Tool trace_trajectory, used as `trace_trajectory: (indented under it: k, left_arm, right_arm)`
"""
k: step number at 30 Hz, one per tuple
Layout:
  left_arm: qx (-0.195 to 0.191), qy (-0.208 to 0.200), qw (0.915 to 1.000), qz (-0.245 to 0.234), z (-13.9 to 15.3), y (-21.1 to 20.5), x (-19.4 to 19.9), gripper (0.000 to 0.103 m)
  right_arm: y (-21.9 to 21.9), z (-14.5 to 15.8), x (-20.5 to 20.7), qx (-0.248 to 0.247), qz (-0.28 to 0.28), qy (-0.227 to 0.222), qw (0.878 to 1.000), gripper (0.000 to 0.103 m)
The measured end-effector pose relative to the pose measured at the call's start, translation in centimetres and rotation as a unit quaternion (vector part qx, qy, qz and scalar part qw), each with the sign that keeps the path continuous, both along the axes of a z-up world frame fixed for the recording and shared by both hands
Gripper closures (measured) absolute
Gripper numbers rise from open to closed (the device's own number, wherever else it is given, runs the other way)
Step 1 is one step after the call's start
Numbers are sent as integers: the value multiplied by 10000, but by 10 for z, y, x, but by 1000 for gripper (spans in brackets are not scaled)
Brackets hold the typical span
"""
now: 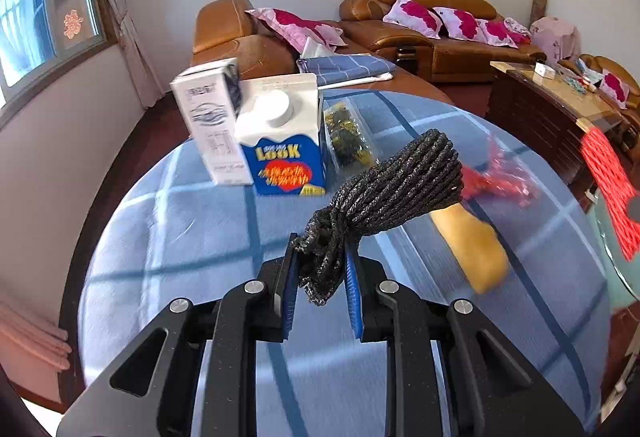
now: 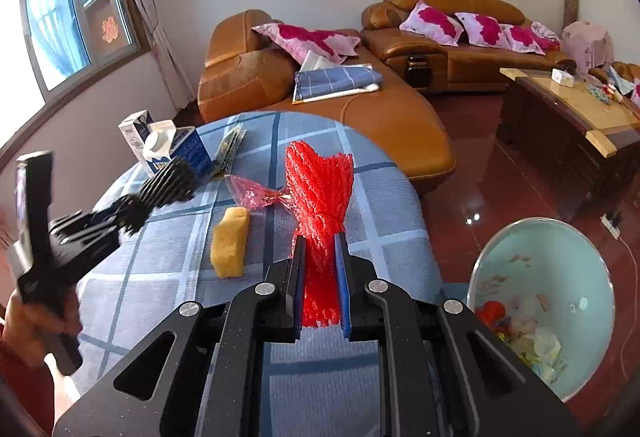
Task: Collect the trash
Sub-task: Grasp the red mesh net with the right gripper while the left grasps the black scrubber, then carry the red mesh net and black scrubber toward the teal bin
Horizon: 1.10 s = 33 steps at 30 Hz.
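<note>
Your right gripper [image 2: 320,269] is clamped on a red foam net [image 2: 320,193] — a ribbed, springy mesh sleeve, pinched at its waist and flaring upward, its long axis running straight ahead along the fingers, lifted above the table [image 2: 384,205]. Your left gripper [image 1: 320,269] pinches the bunched end of a black net [image 1: 392,185], the same knobbly mesh, whose body fans up and to the right, clear of the cloth. Both grippers tilt downward; your left hand [image 2: 40,329] grips its handle from below. On the blue checked tablecloth lie a yellow sponge [image 2: 230,241], porous and oblong, and a crinkled pink plastic wrapper [image 2: 256,191]; behind stand two milk cartons [image 1: 280,141]. A pale green bin [image 2: 544,301], round with trash inside, sits beside the table on your right.
</note>
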<state>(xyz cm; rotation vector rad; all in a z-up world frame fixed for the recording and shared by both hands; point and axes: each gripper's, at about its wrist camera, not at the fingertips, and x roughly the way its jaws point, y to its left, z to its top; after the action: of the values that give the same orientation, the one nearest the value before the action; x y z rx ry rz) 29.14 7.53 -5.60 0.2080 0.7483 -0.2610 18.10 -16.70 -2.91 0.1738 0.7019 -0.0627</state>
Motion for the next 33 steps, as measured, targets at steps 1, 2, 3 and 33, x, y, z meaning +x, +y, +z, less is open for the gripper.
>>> trace_trajectory:
  k: [1,2,3,33]
  left_arm:
    - [16,-26,10000,30,3,1,-8,82]
    - [37,-65,9999,68,6,2,-18,82]
    - [32,-87,9999,94,8,4,-25,82]
    - [-9,-338,9993,-145,34,-46,-134,81]
  right_arm:
    - [1,2,-5,6,0,-30,10000,89]
    - [1,3,-7,3,1,-47,10000,89]
    - [2,4,-10,-3,3,-67,10000,89]
    - [-13,17,-96,85,-106,-471,9988,89]
